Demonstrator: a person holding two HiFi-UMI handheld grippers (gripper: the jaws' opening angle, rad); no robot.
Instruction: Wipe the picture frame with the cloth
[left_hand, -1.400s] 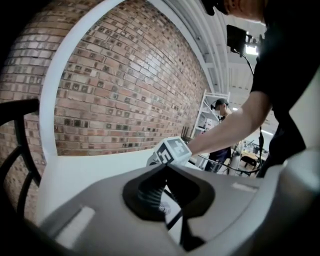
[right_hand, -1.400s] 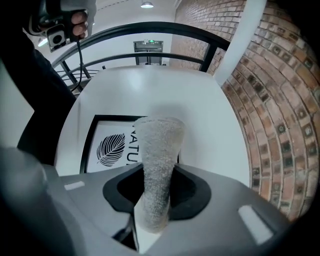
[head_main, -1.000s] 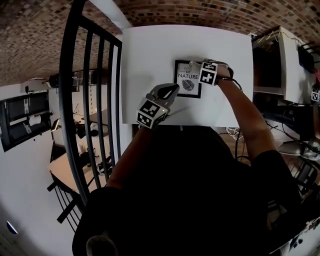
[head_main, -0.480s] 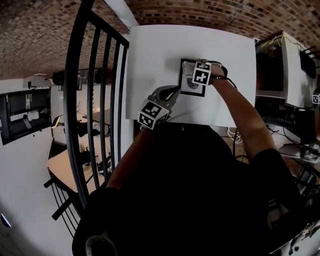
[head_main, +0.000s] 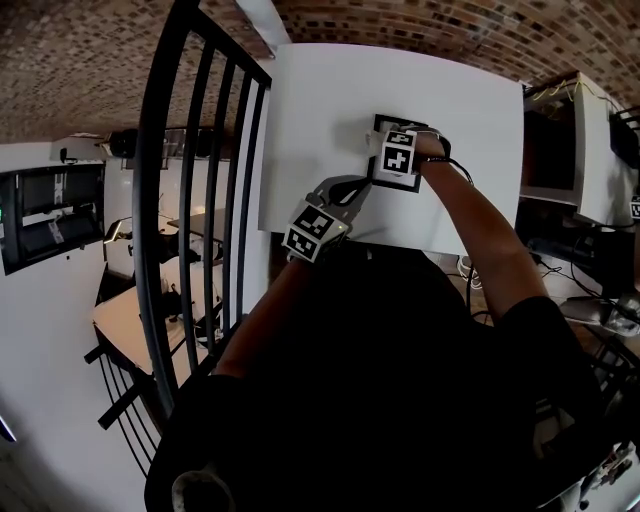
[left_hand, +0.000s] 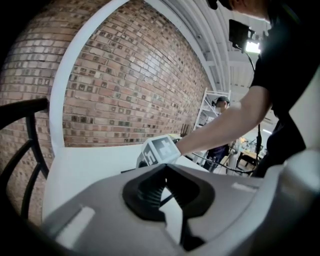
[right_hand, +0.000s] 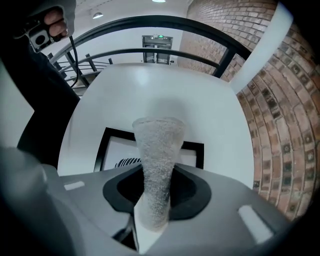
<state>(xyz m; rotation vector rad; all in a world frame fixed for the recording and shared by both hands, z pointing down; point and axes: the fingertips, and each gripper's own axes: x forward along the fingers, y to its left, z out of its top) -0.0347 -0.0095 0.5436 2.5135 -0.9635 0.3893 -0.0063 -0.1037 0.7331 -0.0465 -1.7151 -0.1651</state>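
Observation:
A black picture frame with a white leaf print lies flat on the white table. My right gripper is over it, shut on a pale textured cloth. The cloth stands out past the jaws and hangs over the frame, hiding the middle of the print. My left gripper hovers just off the frame's near left corner, shut with nothing in it. In the left gripper view its jaws point at the right gripper's marker cube.
A black metal railing runs along the table's left edge. A brick wall stands behind the table. A white cabinet with cables is at the right. A person stands in the background of the left gripper view.
The right gripper has carried the cloth leftward across the frame. The left gripper keeps its place by the frame's near left corner. The head view has shifted.

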